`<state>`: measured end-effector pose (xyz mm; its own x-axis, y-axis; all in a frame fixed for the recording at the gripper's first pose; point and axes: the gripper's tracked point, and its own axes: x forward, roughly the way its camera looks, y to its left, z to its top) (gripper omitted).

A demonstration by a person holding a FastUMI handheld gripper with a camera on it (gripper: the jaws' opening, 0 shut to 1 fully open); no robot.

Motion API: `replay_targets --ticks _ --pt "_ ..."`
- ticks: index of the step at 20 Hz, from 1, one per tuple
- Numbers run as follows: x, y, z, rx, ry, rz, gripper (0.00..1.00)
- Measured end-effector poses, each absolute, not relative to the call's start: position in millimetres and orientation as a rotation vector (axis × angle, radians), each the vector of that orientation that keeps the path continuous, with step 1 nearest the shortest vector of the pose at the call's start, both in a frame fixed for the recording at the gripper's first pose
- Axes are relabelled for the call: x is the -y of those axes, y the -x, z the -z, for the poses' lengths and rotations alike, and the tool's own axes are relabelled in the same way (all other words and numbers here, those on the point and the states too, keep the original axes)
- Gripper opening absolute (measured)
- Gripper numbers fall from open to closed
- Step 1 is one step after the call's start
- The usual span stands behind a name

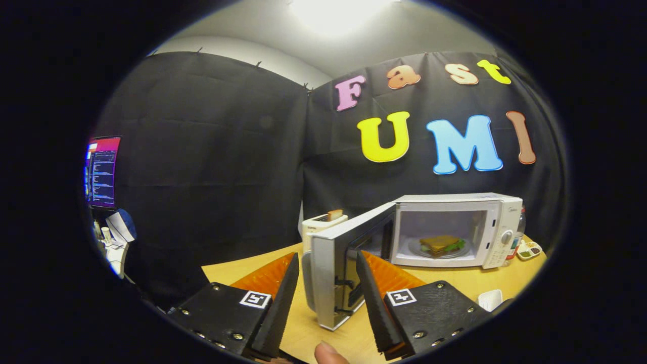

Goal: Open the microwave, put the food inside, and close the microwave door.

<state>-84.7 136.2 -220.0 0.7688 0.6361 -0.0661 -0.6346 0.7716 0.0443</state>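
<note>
Now straddling the free edge of the open microwave door point(331, 263) with gripper point(326, 283) spread, clamping nothing; sandwich point(442, 245) already inside microwave point(498, 222), beyond the fingers; could slip off or shove the whole oven if swung crookedly

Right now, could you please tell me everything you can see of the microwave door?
The microwave door is white-framed with a dark window panel and stands swung wide open toward the camera, hinged on the left side of the microwave. Its free edge, with latch hooks showing, lies between the fingers of the open gripper, which do not press on it. Its lower corner hangs just above the wooden table. Behind it stands a toaster.
</note>
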Motion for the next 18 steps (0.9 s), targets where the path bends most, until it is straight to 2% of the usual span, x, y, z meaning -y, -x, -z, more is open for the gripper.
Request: replay_targets --ticks 5,11,13,14,16,17,18 --pt "-190.1 99.9 240.2 -0.082 0.015 -0.793 0.69" --pt "-229.3 78.8 270.2 -0.121 0.004 -0.798 0.67" --pt "-224.9 59.4 272.7 -0.118 0.027 -0.721 0.28" --pt "-226.6 57.6 277.8 -0.118 0.025 -0.729 0.17" --pt "-229.9 47.2 287.5 -0.133 0.033 -0.695 0.17" --pt "-224.2 40.7 284.9 -0.12 0.041 -0.67 0.02" --pt "-223.5 41.4 288.3 -0.137 0.04 -0.667 0.08"
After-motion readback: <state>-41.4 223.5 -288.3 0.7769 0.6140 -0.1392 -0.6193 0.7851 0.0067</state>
